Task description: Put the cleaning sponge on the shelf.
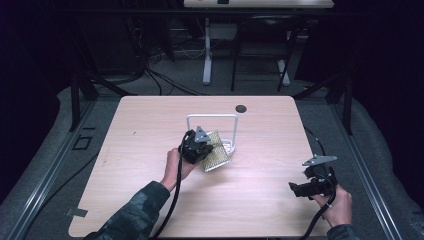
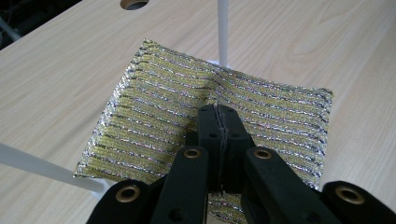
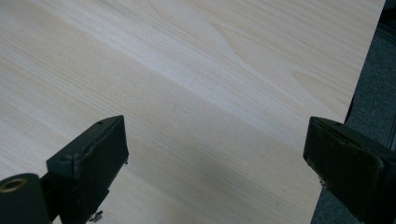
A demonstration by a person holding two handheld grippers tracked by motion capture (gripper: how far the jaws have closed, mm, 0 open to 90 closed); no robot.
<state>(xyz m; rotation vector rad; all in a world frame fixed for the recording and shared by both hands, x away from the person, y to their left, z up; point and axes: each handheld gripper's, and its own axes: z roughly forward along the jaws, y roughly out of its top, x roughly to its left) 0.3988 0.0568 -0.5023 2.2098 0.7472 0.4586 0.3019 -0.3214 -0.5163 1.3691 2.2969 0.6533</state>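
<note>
Two black two-jaw grippers work over a pale wood-grain worktop (image 1: 150, 200) with rounded corners. The left gripper (image 1: 200, 146), held in the person's left hand (image 1: 175, 167), sits near the middle of the worktop, and its jaws are pressed together on a fold of a flat, rectangular scouring cloth woven in gold and silver metallic stripes (image 1: 216, 156). In the left gripper view the left gripper (image 2: 218, 122) has its jaws shut tight on the cloth (image 2: 154, 112) close to its middle, and the fabric puckers into a ridge running away from the tips. The cloth lies tilted, draped partly over the low base of a white wire rack with a tall rectangular hoop (image 1: 212, 116); one thin white upright (image 2: 222, 28) rises just beyond the cloth's far edge and another white bar (image 2: 42, 168) crosses beneath its near corner. A round dark hole (image 1: 241, 108) is cut in the worktop near its far edge, behind the rack.

The right gripper (image 1: 300, 189), in the person's right hand (image 1: 337, 202), hovers near the worktop's right edge, close to the near right corner, well apart from the cloth. In the right gripper view its jaws are spread wide with bare wood between them, the right gripper (image 3: 215, 154) holding nothing.
</note>
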